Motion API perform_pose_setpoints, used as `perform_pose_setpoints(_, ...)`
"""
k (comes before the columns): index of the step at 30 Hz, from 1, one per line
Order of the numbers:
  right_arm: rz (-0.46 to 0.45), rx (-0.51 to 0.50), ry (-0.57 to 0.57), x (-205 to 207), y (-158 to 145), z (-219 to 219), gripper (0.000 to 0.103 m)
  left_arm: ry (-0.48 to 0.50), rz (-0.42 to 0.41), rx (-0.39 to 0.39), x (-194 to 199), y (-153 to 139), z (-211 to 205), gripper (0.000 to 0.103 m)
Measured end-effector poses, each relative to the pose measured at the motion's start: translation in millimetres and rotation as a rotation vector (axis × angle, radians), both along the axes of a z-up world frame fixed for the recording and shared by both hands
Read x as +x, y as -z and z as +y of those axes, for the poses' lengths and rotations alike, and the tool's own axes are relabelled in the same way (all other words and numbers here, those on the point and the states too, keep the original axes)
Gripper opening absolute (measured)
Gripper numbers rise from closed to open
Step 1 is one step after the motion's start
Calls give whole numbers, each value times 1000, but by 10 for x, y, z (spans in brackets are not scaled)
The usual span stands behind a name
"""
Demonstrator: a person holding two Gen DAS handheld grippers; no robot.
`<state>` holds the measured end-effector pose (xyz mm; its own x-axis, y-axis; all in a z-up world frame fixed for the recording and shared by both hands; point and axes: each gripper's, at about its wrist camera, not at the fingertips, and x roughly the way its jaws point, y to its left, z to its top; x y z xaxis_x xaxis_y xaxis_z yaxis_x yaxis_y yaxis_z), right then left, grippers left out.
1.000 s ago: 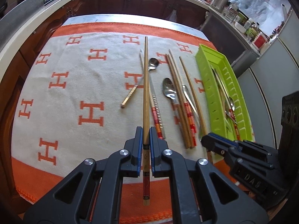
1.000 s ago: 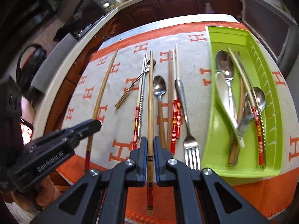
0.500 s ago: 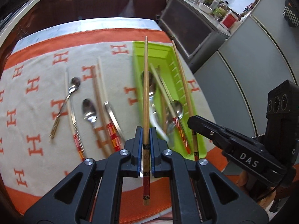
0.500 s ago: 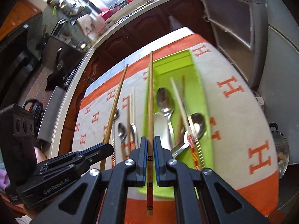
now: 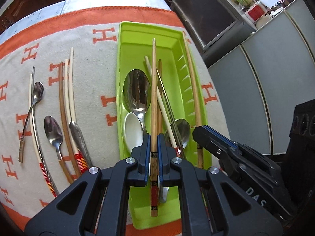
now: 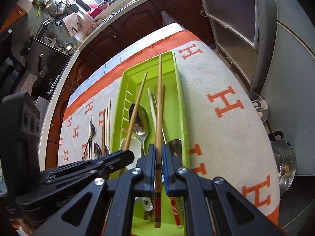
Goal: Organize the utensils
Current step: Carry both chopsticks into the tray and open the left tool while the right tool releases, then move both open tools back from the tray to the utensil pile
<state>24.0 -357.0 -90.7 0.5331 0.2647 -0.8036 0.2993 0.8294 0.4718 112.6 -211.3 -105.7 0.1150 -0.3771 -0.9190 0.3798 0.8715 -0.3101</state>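
Observation:
Both grippers hover over the green tray (image 5: pixel 118 82), each holding one wooden chopstick lengthwise along it. My left gripper (image 5: pixel 154 137) is shut on a chopstick (image 5: pixel 154 82) above the tray's middle. My right gripper (image 6: pixel 158 147) is shut on another chopstick (image 6: pixel 159 90) near the tray's right wall (image 6: pixel 182 106). In the left wrist view the right gripper (image 5: pixel 198 133) shows at the right with its chopstick (image 5: pixel 194 90) over the slotted wall. In the right wrist view the left gripper (image 6: pixel 127 155) shows at the left. A large metal spoon (image 5: pixel 136 92), a white spoon (image 5: pixel 132 131) and several chopsticks lie in the tray.
On the orange-and-white cloth (image 5: pixel 92 102) left of the tray lie several chopsticks (image 5: pixel 68 98), two spoons (image 5: pixel 52 129) and a fork handle (image 5: pixel 78 137). Grey cabinets (image 5: pixel 256 90) stand past the table's right edge. A steel pot (image 6: pixel 283 169) sits low on the right.
Both grippers have carried their chopsticks rightward from above the cloth to above the tray and lower. The two chopsticks now run along the tray's length.

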Motion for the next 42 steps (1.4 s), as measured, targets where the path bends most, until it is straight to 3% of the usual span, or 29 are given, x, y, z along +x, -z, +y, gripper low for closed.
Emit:
perform_pose_setpoints(9, -4, -22, 10, -1, 2, -21, 8, 30, -20, 38, -3, 46, -106, 6)
perform_pose_setpoints(13, -7, -49, 9, -35, -33, 6, 9, 31, -20, 53, -31, 12, -84, 17)
perform_pose_setpoints(16, -11, -70, 11, -70, -58, 35, 17, 21, -42, 57, -64, -59, -7, 26)
perform_pose_setpoints(24, -8, -88, -5, -155, -64, 120, 18, 10, -112, 78, -183, -241, 198, 35)
perform_pose_setpoints(37, 26, -102, -46, -310, -26, 390, 18, 22, -174, 133, -510, -255, 529, 35)
perform_pose_setpoints(42, 17, -123, -69, -346, -96, 522, 18, -20, -225, 151, -548, -343, 798, 35)
